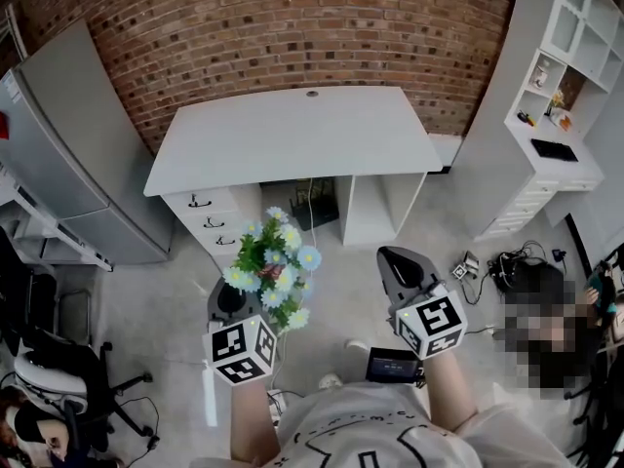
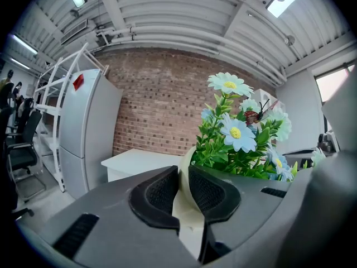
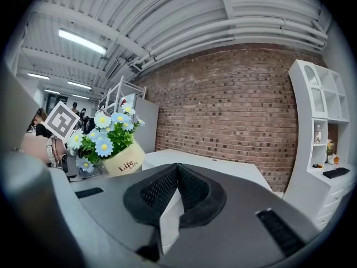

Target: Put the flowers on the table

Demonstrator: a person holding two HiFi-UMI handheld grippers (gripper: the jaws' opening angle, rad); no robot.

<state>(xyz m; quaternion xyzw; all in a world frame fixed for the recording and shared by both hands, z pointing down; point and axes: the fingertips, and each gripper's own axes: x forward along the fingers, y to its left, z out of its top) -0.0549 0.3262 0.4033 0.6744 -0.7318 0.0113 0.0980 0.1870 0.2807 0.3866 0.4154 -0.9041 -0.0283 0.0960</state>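
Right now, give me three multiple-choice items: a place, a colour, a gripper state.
1. The flower pot, relative to the white desk: A) on it B) held in air short of it C) under it
2. Pot colour: A) cream B) red C) black
3. The right gripper jaws: A) together, empty B) wide apart C) on the pot
B: the left gripper holds its rim above the floor. A: cream in the right gripper view. A: closed together, nothing between.
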